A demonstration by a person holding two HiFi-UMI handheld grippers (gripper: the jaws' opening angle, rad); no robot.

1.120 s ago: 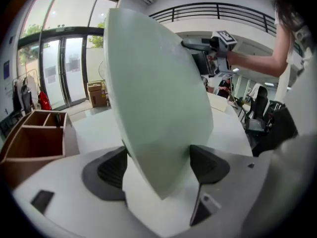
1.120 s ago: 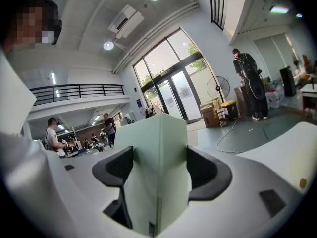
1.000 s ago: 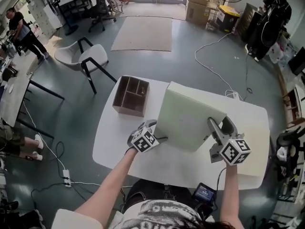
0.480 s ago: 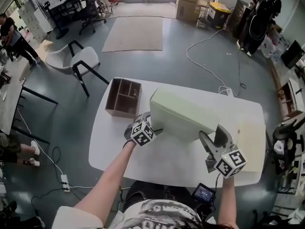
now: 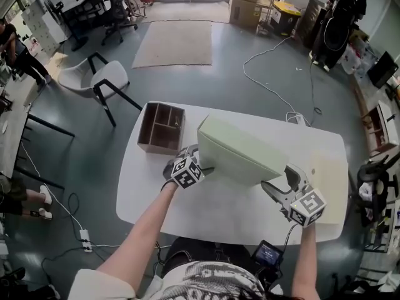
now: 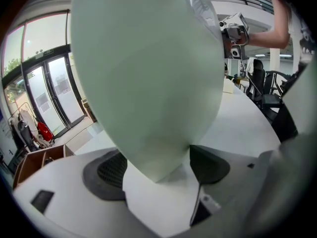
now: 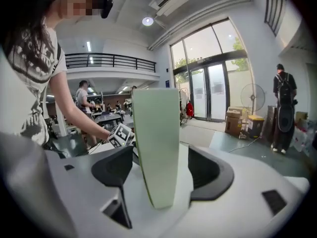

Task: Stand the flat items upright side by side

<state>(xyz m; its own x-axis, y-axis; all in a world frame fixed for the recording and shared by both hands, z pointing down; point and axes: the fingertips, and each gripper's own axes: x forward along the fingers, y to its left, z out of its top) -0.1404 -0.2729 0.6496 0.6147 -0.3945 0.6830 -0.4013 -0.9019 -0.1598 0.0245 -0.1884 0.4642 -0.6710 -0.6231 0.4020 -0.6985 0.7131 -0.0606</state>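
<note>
Leaning pale green panel [image 5: 244,152] clamped in left gripper [image 5: 201,163]

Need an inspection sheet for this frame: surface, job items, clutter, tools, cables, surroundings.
Surface: white table.
Job's things: green board tilted, with a tool at each end; a second pale board lies flat near the right edge.
Clutter: brown divided box at the far left corner.
Tools: left tool shut on a board corner; right tool has just been opening, with the board edge between its jaws, unclamped.
Cables: white cable crosses the floor towards a power strip at the table's far edge.
Surroundings: chair, rug, cartons, people standing far off.
</note>
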